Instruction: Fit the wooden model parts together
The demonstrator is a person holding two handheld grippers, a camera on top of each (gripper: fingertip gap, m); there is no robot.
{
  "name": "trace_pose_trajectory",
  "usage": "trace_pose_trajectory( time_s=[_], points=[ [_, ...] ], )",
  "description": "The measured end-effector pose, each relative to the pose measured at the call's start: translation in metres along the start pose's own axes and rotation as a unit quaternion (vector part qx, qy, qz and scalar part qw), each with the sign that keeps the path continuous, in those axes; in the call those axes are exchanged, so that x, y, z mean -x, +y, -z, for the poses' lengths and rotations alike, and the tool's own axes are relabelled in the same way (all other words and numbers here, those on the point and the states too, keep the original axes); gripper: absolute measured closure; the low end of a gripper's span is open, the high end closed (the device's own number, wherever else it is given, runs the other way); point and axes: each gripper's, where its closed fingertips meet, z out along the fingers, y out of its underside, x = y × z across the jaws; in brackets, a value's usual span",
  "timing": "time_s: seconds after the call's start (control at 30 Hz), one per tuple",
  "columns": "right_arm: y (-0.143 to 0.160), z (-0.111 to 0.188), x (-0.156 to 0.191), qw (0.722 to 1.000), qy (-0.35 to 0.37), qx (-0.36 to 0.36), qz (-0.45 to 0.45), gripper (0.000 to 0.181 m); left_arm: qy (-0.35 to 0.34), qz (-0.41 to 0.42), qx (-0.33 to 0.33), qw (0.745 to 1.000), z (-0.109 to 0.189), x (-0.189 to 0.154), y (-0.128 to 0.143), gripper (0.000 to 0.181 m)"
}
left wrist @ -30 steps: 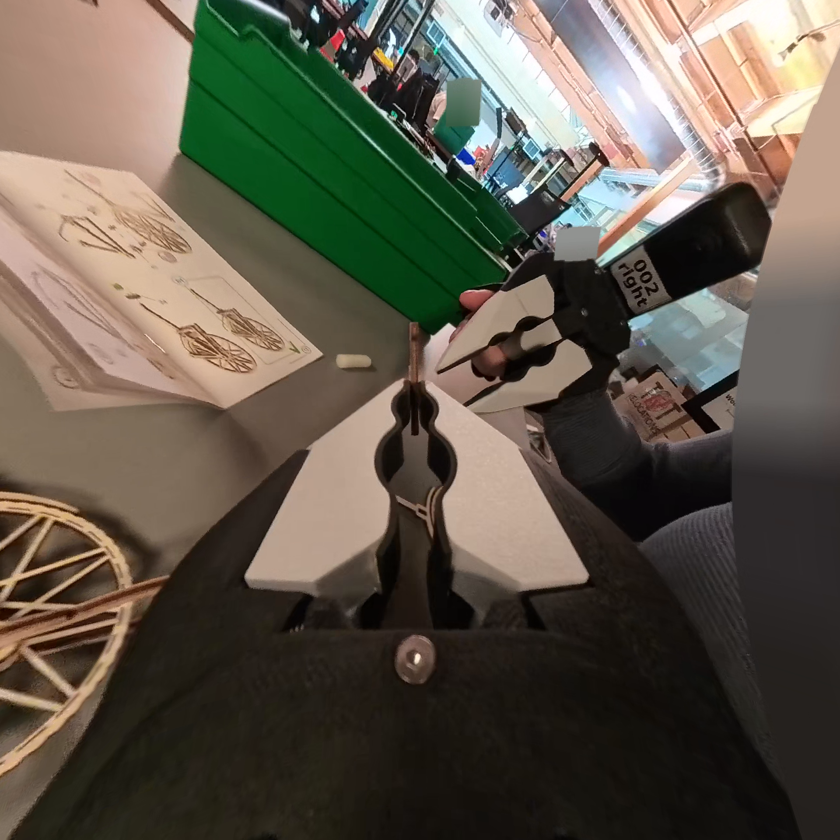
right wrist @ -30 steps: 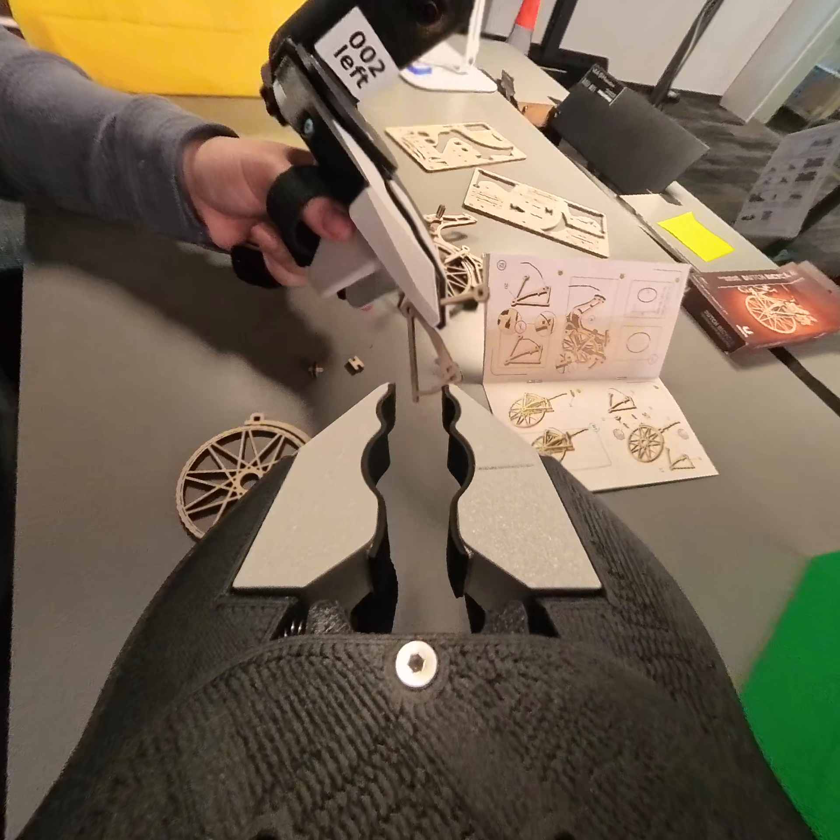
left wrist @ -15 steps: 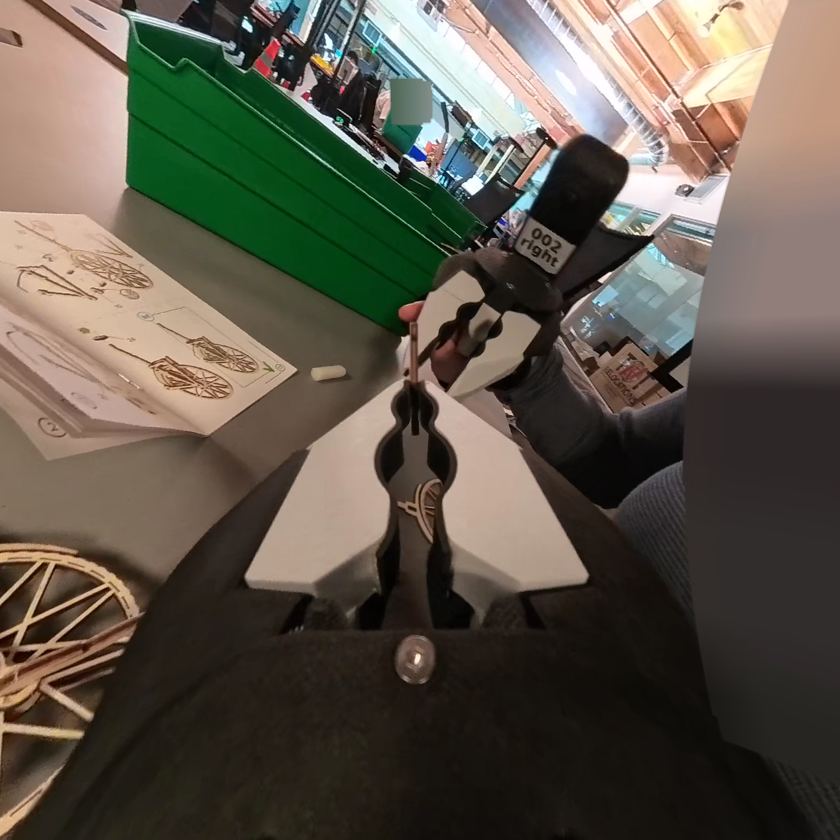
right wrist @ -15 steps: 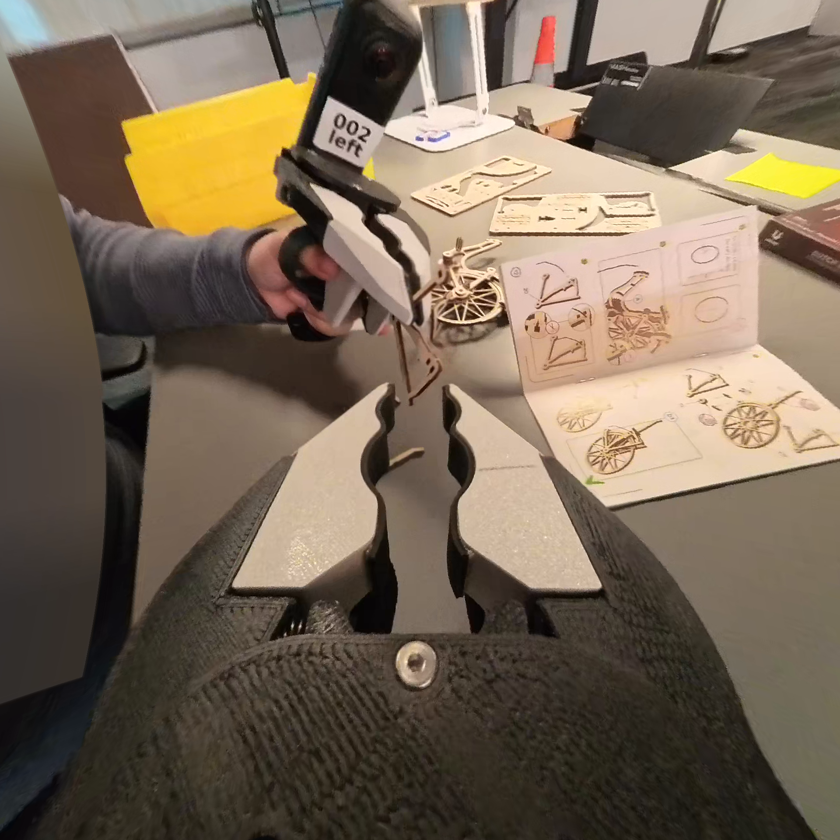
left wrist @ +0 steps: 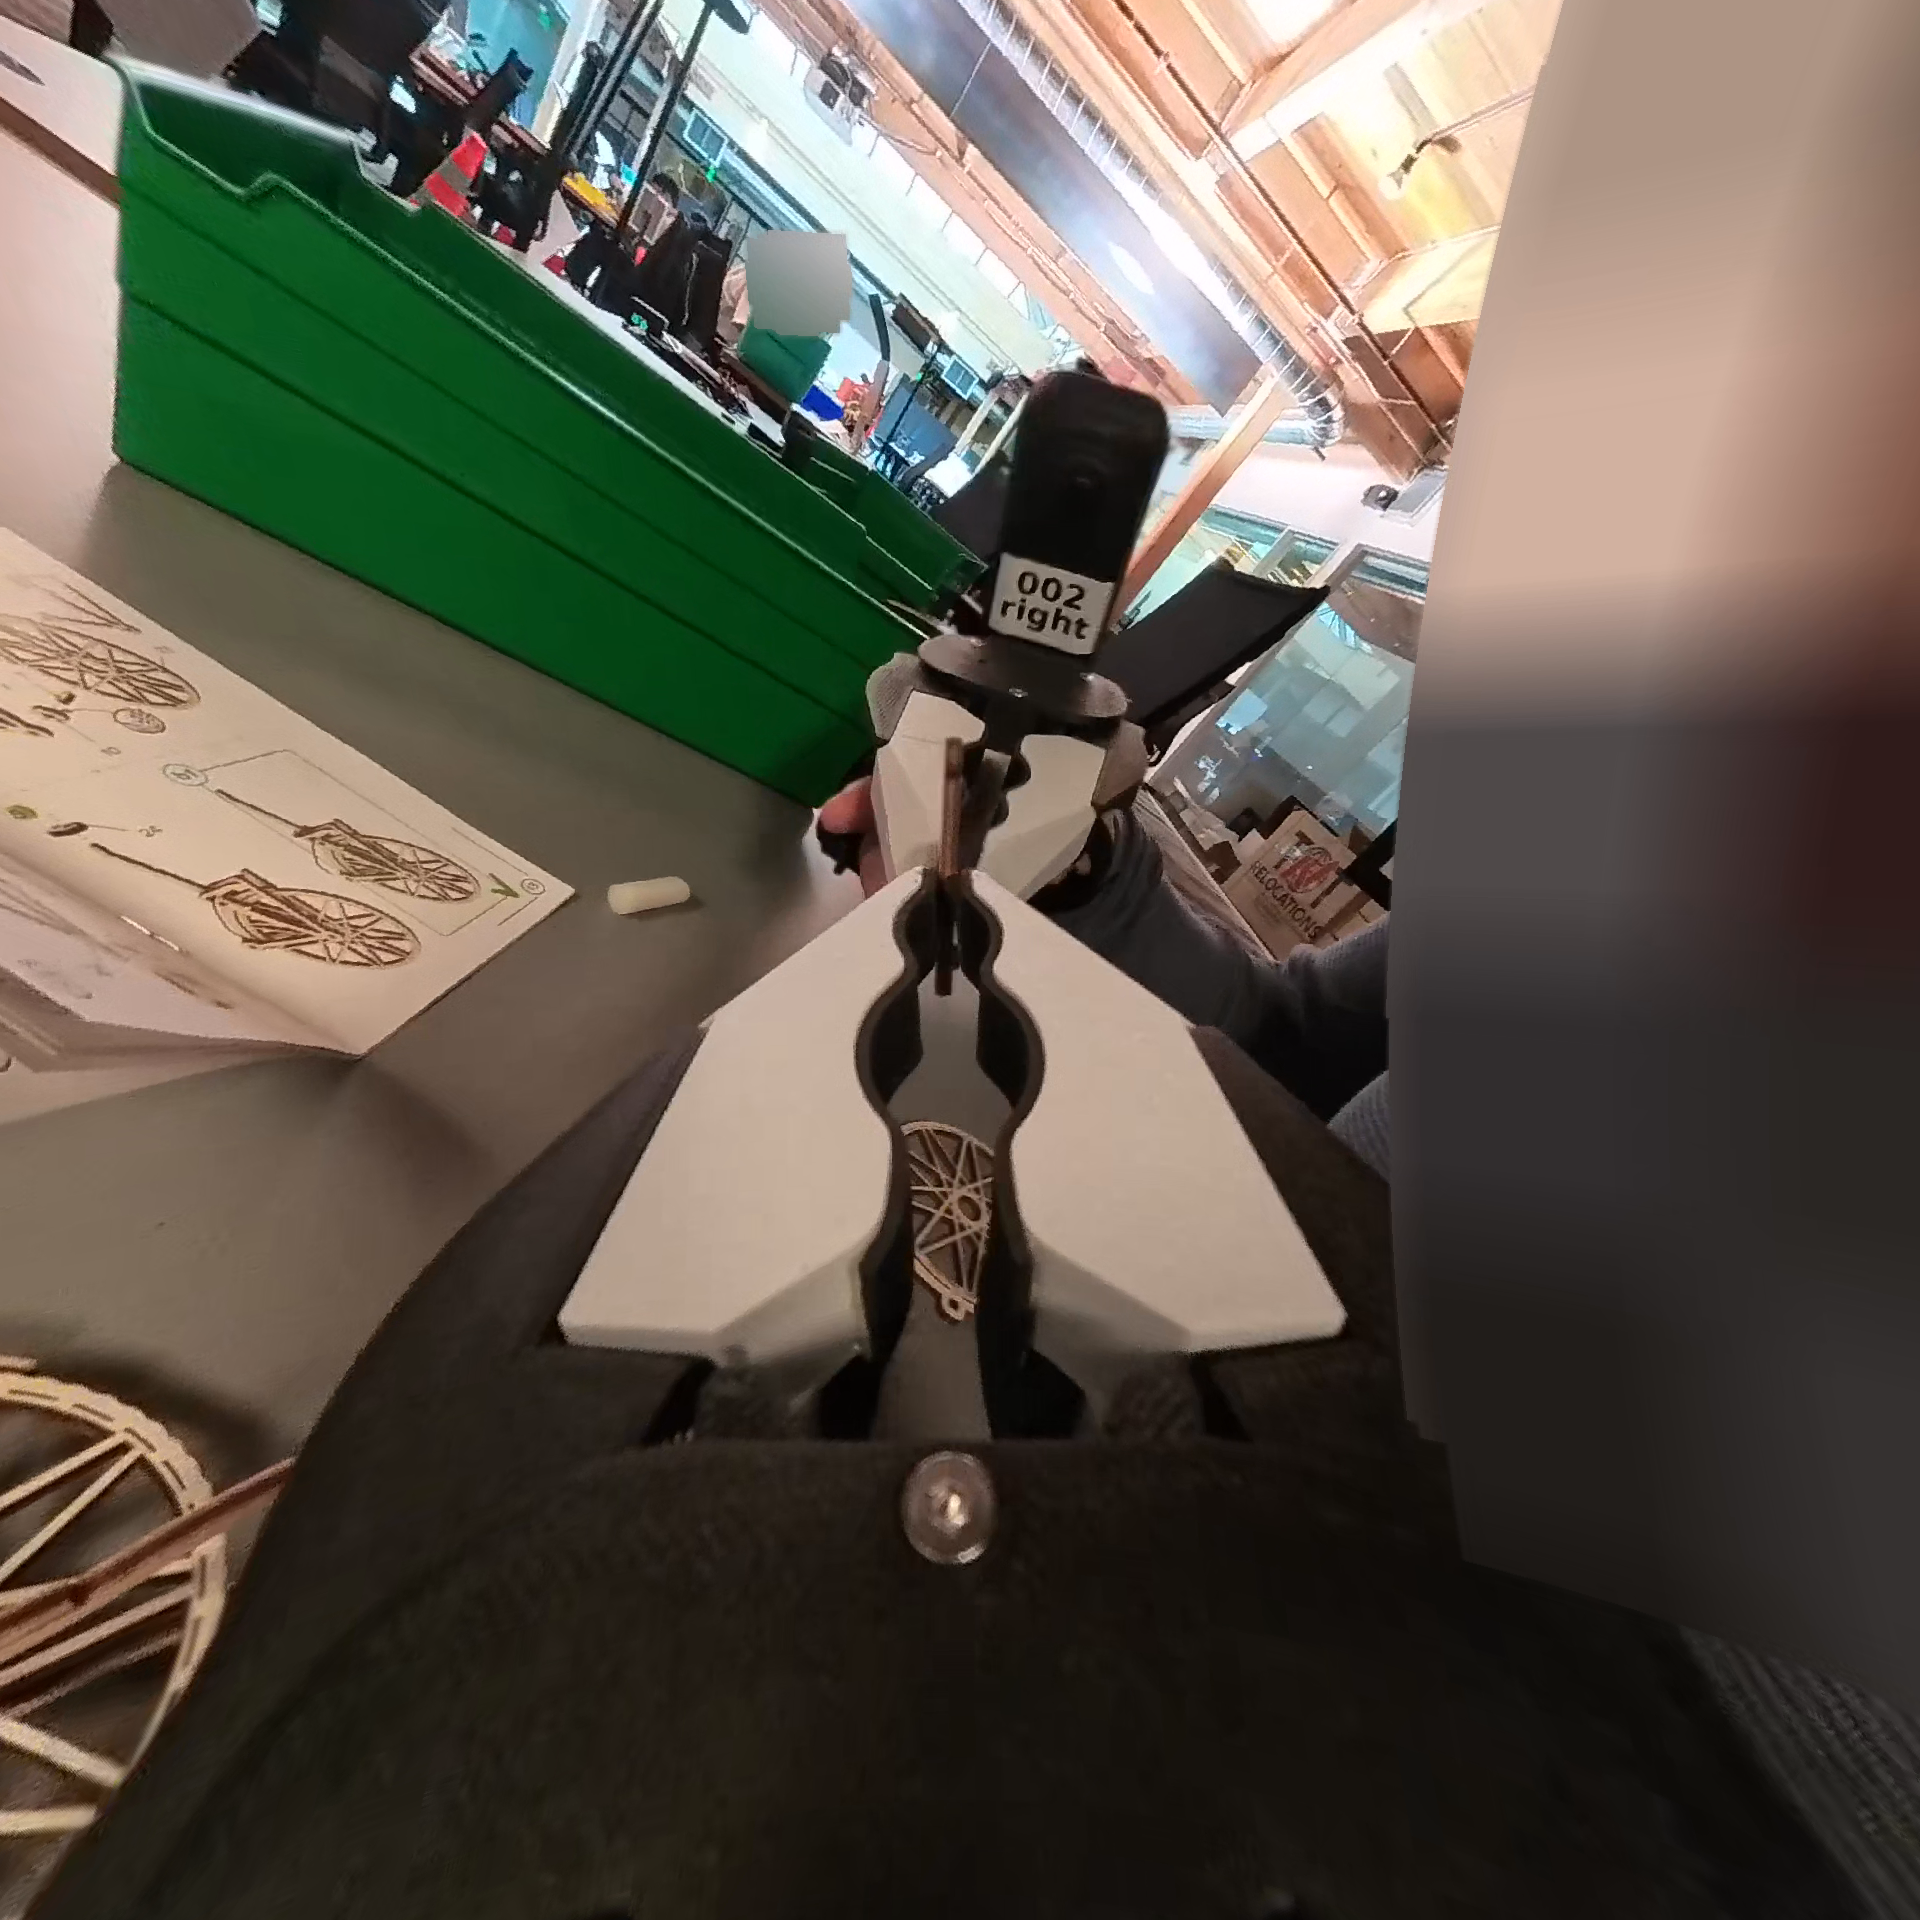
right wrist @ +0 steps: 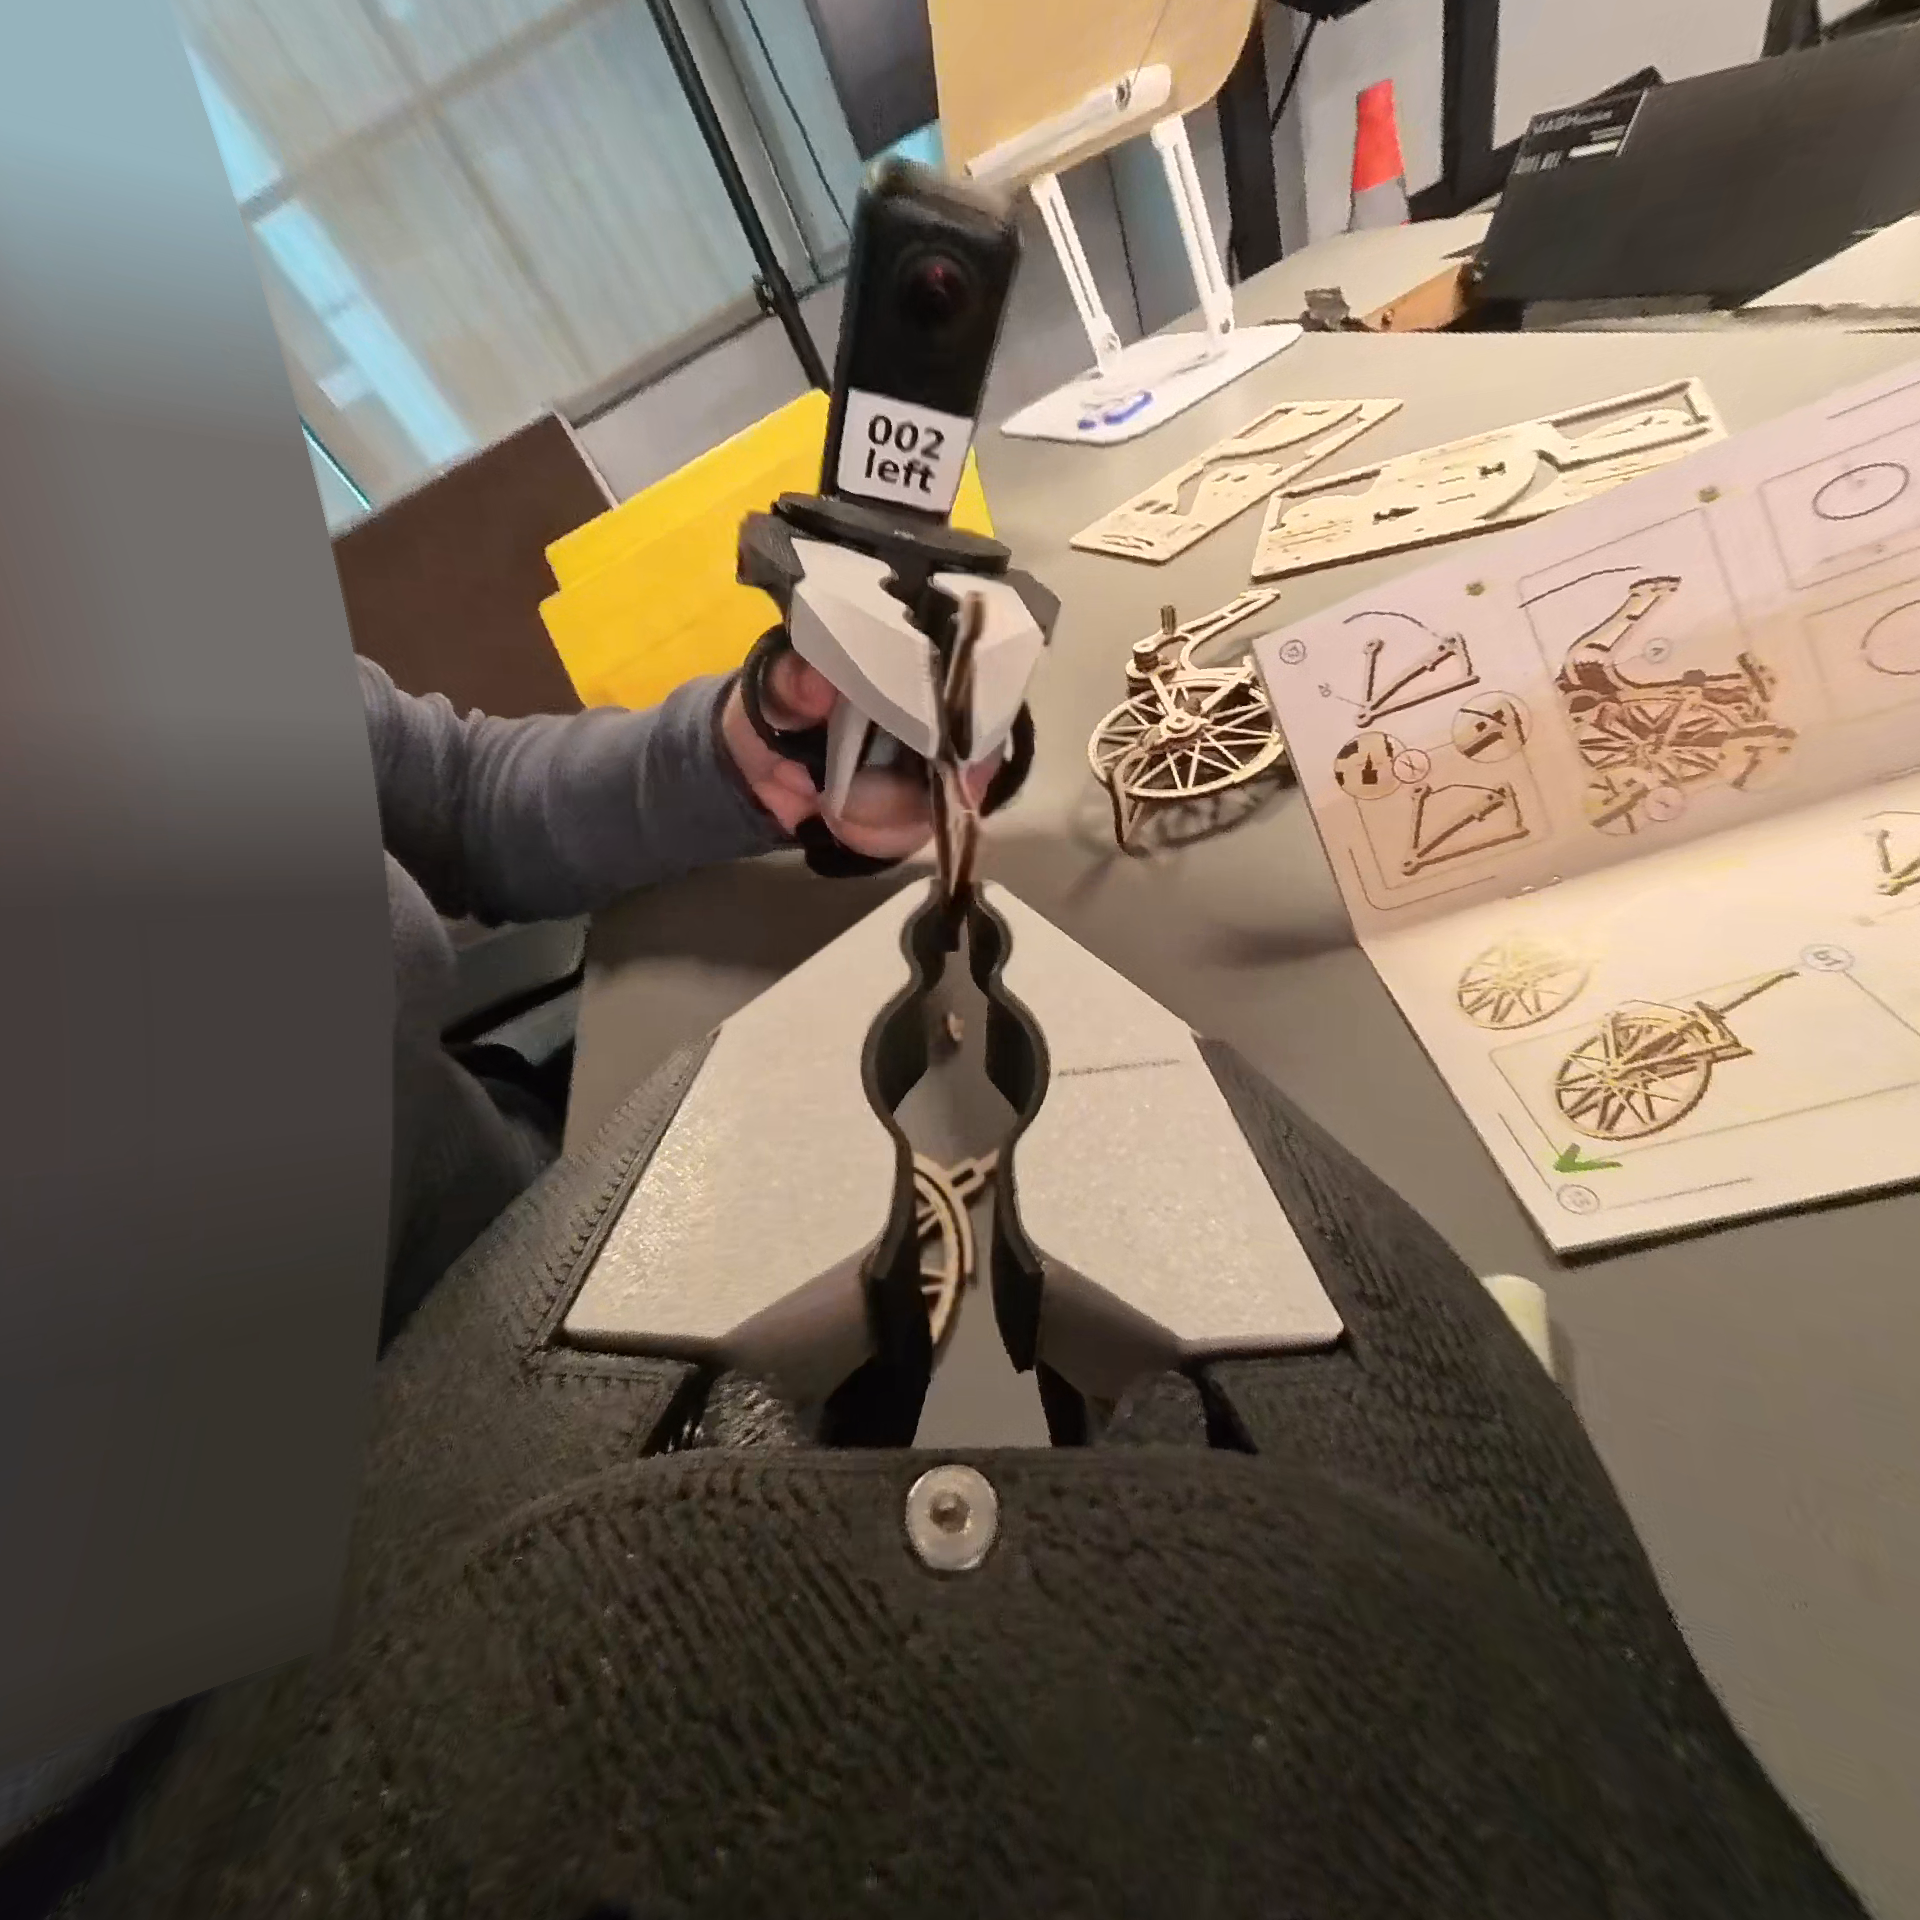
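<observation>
Now my right gripper (right wrist: 951, 904) has closed on the wooden part (right wrist: 951, 821) that my left gripper (left wrist: 948, 883) pinches above the surface (left wrist: 208, 1195). Only the right view shows the model (right wrist: 1184, 727) and sheets (right wrist: 1455, 488).

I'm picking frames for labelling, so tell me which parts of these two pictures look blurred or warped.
Left wrist view: the green bins smear at the upper left, the wheel is soft at the lower left edge, straight ceiling beams bend from the wide lens, and skylights glare. Right wrist view: the left tool and its camera top show motion blur, while the booklet reads fairly sharp.
</observation>
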Motion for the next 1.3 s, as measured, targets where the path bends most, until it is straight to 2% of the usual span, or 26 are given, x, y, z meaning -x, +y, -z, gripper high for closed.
trace_pose_trajectory(
  time_s=[0.07, 0.13, 0.23, 0.33, 0.57, 0.9, 1.17, 1.3],
  points=[
    [-0.005, 0.0, 0.001, 1.0, -0.009, -0.016, -0.017, 0.181, 0.002, -0.003, 0.003, 1.0, 0.003, -0.001, -0.002, 0.178],
    [-0.01, 0.0, 0.002, 0.999, -0.017, -0.032, -0.031, 0.181, -0.018, -0.011, 0.024, 0.999, 0.006, 0.003, 0.001, 0.166],
    [-0.013, -0.001, -0.001, 0.998, -0.018, -0.039, -0.044, 0.181, -0.044, -0.036, 0.046, 0.997, 0.008, 0.008, 0.005, 0.169],
    [-0.015, -0.003, -0.001, 0.997, -0.023, -0.045, -0.053, 0.181, -0.044, -0.041, 0.031, 0.998, 0.011, 0.006, 0.0, 0.172],
    [-0.022, -0.003, 0.003, 0.994, -0.042, -0.056, -0.089, 0.181, -0.016, -0.01, 0.002, 1.0, 0.019, 0.001, -0.01, 0.159],
    [-0.025, -0.008, 0.004, 0.989, -0.055, -0.062, -0.123, 0.181, 0.01, 0.005, -0.001, 1.0, 0.018, -0.007, -0.009, 0.164],
    [-0.021, -0.007, 0.004, 0.99, -0.044, -0.05, -0.123, 0.181, -0.004, -0.008, -0.011, 1.0, 0.026, -0.004, -0.015, 0.164],
    [-0.017, -0.009, 0.006, 0.991, -0.044, -0.036, -0.119, 0.181, 0.005, -0.016, 0.003, 1.0, 0.023, -0.007, -0.01, 0.179]
  ],
)
